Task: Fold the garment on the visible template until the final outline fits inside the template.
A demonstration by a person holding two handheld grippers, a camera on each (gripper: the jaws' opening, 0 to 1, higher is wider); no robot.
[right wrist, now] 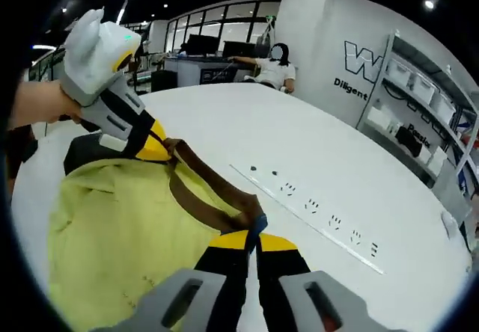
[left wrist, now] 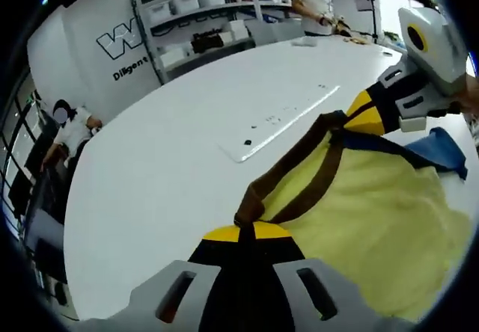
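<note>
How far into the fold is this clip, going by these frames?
Early to mid. Done: both grippers have hold of the yellow garment by its brown trim. In hand: the left gripper and the right gripper are shut on that trim, lifting one edge off the white table. Left: carrying the edge over and laying the garment flat. I cannot make out a template outline, so fit cannot be judged.

The garment (left wrist: 374, 205) is pale yellow with a dark brown band (left wrist: 299, 179) along its edge and a blue part (left wrist: 441, 149) at one side. It lies rumpled on the white bench (left wrist: 172, 160), its brown edge lifted and drawn taut between two pinched spots. In the right gripper view the yellow cloth (right wrist: 112, 227) spreads left, the brown band (right wrist: 202, 197) running across it.
</note>
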